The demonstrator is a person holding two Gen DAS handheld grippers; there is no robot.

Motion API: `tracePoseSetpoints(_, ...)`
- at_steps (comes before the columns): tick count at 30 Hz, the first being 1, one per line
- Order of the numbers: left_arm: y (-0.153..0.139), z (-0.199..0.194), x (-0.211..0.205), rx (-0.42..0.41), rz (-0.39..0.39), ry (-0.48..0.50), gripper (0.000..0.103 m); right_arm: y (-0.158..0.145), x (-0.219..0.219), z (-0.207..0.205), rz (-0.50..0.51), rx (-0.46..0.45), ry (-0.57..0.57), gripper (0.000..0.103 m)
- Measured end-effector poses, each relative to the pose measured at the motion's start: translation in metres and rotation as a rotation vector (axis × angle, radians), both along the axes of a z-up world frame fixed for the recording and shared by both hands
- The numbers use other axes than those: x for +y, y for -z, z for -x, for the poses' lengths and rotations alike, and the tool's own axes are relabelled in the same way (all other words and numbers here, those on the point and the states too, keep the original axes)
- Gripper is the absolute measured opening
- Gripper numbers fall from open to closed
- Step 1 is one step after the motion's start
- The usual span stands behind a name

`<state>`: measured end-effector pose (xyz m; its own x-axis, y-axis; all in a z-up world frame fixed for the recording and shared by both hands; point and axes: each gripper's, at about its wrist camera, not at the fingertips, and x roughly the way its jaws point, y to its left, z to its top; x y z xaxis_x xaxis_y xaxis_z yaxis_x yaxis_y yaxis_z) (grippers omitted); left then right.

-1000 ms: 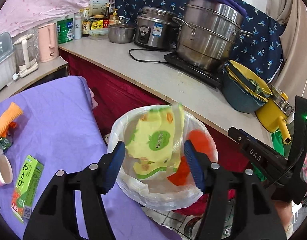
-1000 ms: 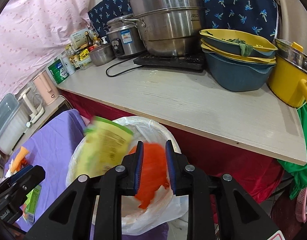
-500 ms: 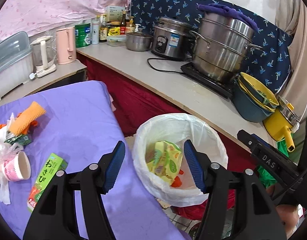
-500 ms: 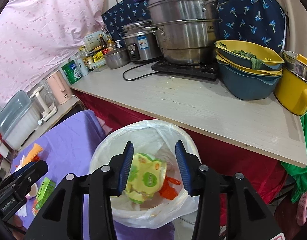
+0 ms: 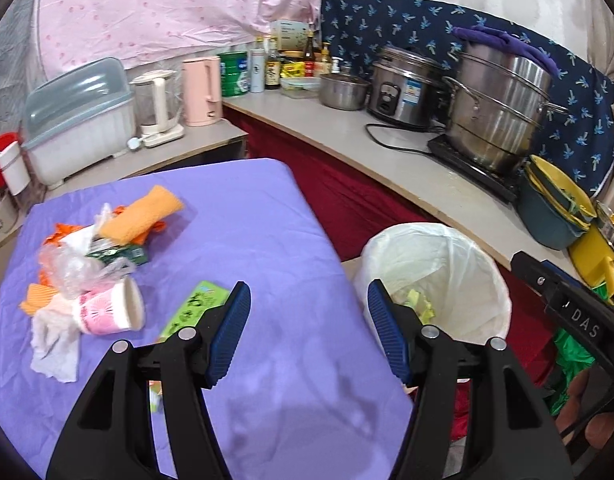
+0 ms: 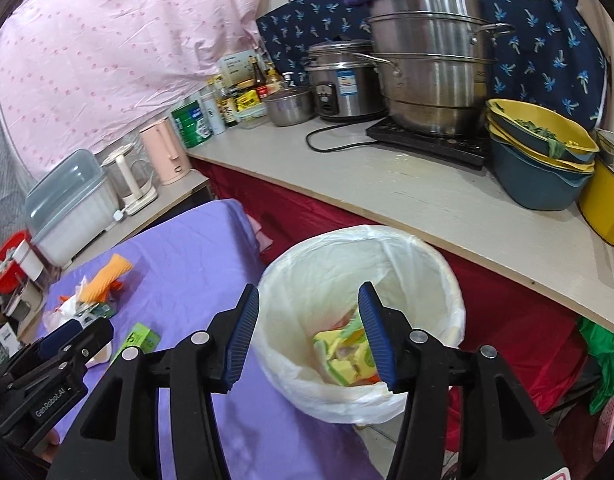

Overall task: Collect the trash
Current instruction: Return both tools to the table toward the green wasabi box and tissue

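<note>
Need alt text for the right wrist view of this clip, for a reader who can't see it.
The right gripper, fingers opening with nothing between them, hangs over a white-lined trash bin holding a yellow-green wrapper. Left of the bin, the purple-covered table bears more trash; a counter with steel pots runs behind.

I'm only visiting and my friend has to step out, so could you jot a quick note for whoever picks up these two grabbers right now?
Left gripper: open, empty, above the purple table.
Right gripper: jaws opening, nothing between them, over the white-lined trash bin.
Done: a yellow-green packet and something orange lie in the bin.
Left on the table: green box, pink paper cup, orange cloth roll, clear plastic wrap, white tissue, plus small scraps in that pile.
Next, probably the green box, nearest the left gripper.
</note>
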<state>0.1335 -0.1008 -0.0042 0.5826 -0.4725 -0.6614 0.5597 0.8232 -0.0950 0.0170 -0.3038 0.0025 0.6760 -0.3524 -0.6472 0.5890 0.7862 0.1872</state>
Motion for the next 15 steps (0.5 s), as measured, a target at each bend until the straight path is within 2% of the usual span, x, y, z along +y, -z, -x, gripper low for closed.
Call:
tracePoseSetpoints(6, 0.006, -0.007, 0.052, -0.005, -0.025, -0.099, 0.058, -0.001, 0.04, -0.018, 0.0, 0.012, -0.075, 0.051)
tracePoseSetpoints(15, 0.021, -0.025, 0.133, 0.01, -0.065, -0.259, 0.058, 0.016, 0.112, -0.053, -0.009, 0.06, -0.225, 0.051)
